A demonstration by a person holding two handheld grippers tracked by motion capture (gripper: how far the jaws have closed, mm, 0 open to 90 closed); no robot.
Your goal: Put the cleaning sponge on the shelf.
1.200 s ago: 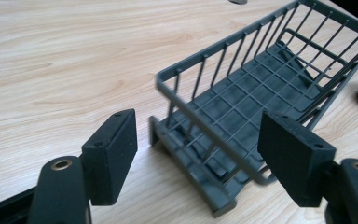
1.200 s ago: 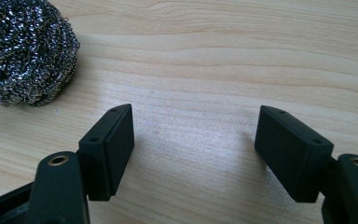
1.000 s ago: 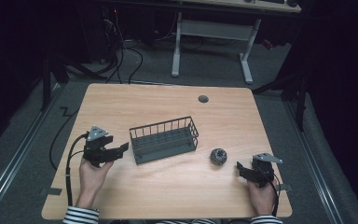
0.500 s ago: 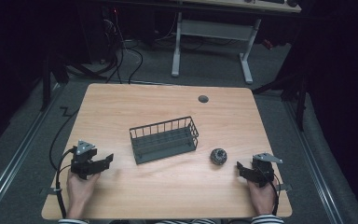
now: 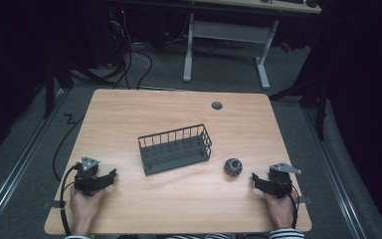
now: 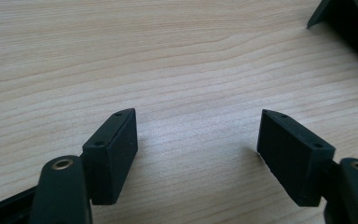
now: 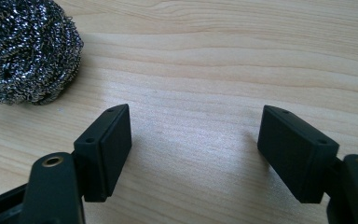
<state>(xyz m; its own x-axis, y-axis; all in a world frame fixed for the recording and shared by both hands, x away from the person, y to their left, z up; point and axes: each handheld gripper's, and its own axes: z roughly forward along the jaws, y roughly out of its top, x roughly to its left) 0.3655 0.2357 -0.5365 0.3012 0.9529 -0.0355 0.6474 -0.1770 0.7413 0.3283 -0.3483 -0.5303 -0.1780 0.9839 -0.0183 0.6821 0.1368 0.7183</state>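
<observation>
A black wire basket (image 5: 175, 148) stands in the middle of the wooden table (image 5: 179, 209). A steel wool scourer (image 5: 233, 167) lies to its right and appears large at the upper left of the right gripper view (image 7: 28, 51). My right gripper (image 5: 255, 179) rests low at the near right, a short way from the scourer. Its jaws have just been opening and stand apart over bare wood (image 7: 196, 130), with nothing between them. My left gripper (image 5: 110, 175) sits at the near left, open over bare wood (image 6: 198, 135). The basket's corner (image 6: 349, 23) shows at the top right of that view.
A round cable hole (image 5: 217, 105) lies near the table's far edge. The left gripper's cable (image 5: 59, 154) loops off the left side. Beyond the table stand a white desk frame (image 5: 229, 35) and dark floor with cables.
My left gripper has dropped and drawn back toward the near left corner, away from the basket. The right hand has stayed where it was.
</observation>
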